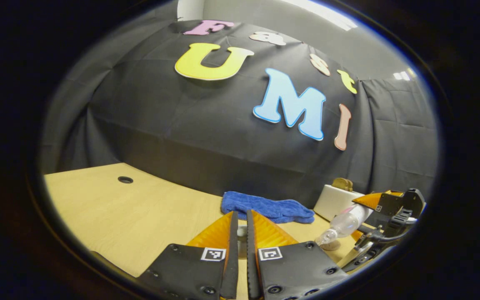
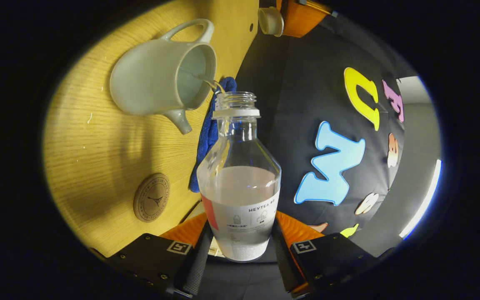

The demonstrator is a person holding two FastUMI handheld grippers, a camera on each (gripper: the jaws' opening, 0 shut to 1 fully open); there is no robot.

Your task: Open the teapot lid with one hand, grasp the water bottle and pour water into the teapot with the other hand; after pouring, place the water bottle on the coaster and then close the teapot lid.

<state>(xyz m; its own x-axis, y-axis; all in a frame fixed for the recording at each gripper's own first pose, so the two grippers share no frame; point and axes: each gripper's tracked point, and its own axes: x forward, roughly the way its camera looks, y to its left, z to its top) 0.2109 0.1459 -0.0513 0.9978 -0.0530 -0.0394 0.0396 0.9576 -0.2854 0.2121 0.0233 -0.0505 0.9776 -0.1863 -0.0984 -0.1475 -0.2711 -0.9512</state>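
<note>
The right gripper [image 2: 240, 250] is tipped sideways, both fingers clamped on the water bottle [image 2: 240, 183], whose mouth streams water into the open teapot [image 2: 161, 75]. The left gripper [image 1: 242, 235], nearly closed, pinches the teapot lid [image 2: 270, 21] aloft; the coaster [image 2: 151, 203] lies bare on the table [image 2: 90, 158].

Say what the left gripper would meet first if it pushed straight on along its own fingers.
Probably the blue cloth lying on the table ahead of the left gripper, with the booth's wall behind it; depth is unclear.
</note>
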